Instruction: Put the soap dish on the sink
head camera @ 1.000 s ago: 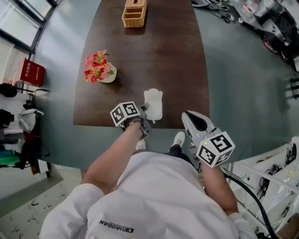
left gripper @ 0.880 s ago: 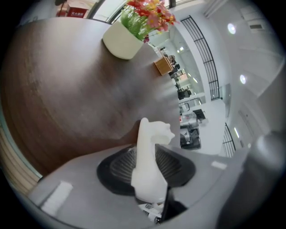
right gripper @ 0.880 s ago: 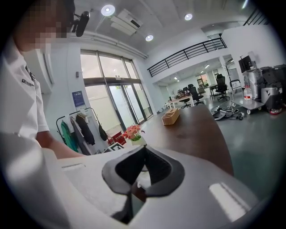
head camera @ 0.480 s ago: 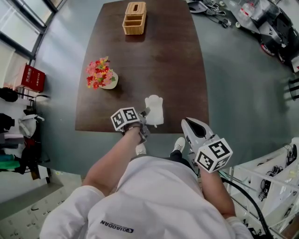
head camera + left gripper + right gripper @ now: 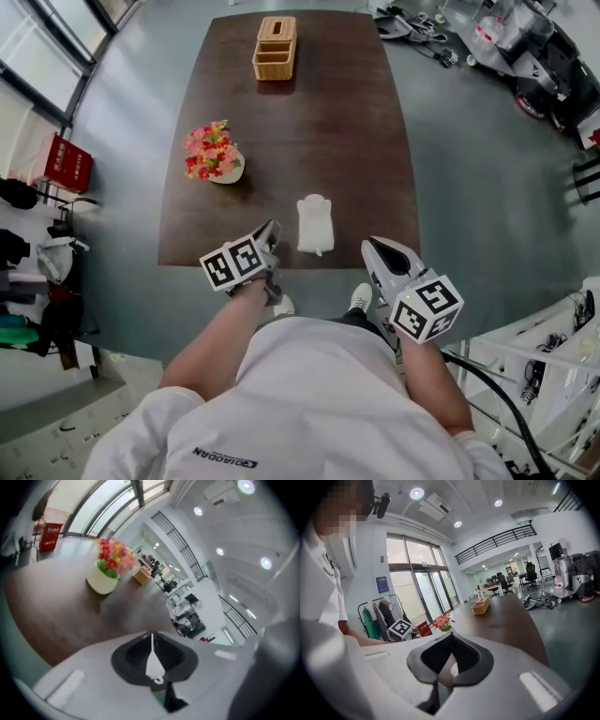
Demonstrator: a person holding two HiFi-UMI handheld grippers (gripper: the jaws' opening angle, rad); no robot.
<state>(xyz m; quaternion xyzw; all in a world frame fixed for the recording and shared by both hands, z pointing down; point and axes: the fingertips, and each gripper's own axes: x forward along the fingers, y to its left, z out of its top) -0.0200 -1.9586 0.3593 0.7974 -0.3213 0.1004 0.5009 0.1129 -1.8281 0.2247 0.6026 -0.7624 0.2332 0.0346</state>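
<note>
The white soap dish [image 5: 315, 225] lies flat on the dark brown table [image 5: 356, 141], near its front edge, with nothing touching it. My left gripper [image 5: 271, 229] hangs just left of the dish, apart from it and over the table's front edge. Its jaws are closing, nearly together, with nothing between them [image 5: 151, 635]. My right gripper [image 5: 369, 246] hovers right of the dish, beyond the table's front edge, shut and empty [image 5: 450, 635]. No sink shows in any view.
A pot of red and pink flowers [image 5: 216, 155] stands at the table's left side. A wooden organiser box [image 5: 274, 47] sits at the far end. Grey floor surrounds the table, with cluttered equipment [image 5: 525, 56] at the far right.
The left gripper has come off the soap dish's near left corner and pulled back to the left and upward. The dish stays on the table. The right gripper has kept still.
</note>
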